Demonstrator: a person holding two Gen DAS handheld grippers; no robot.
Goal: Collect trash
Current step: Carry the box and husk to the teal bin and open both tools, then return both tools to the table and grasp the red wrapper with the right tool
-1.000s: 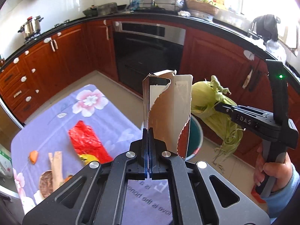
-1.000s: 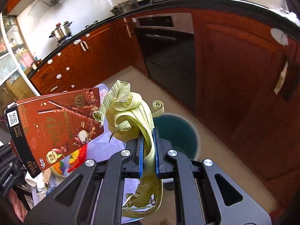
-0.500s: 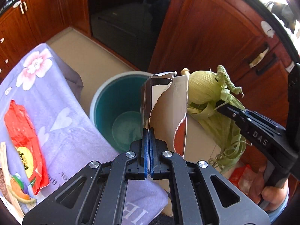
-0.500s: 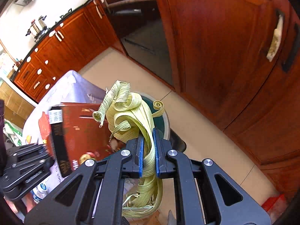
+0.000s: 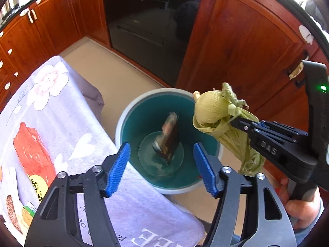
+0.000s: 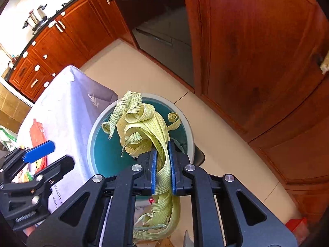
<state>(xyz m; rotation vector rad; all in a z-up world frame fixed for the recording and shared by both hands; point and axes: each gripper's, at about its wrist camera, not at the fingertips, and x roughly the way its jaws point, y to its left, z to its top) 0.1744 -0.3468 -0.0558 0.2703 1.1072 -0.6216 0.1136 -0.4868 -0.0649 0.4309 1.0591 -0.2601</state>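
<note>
Your left gripper [image 5: 161, 165] has let go of the torn brown cardboard carton [image 5: 170, 139], which half a second ago was pinched between its blue pads; its jaws now stand wide apart above the round teal plastic bin [image 5: 131, 119], and the carton is inside the bin, tilted and blurred, near the bottom. Your right gripper [image 6: 162, 164] remains clamped on the pale green bundle of corn husks [image 6: 144, 125], held over the bin's rim. Just beside the bin on your left sits the table under a lilac flower-print cloth [image 5: 67, 127], with a crumpled red plastic wrapper [image 5: 34, 154] lying on it. Beyond the bin runs a beige tiled floor [image 5: 115, 76], then the reddish wooden kitchen cabinets [image 5: 236, 47] and a black built-in oven [image 5: 148, 24].
</note>
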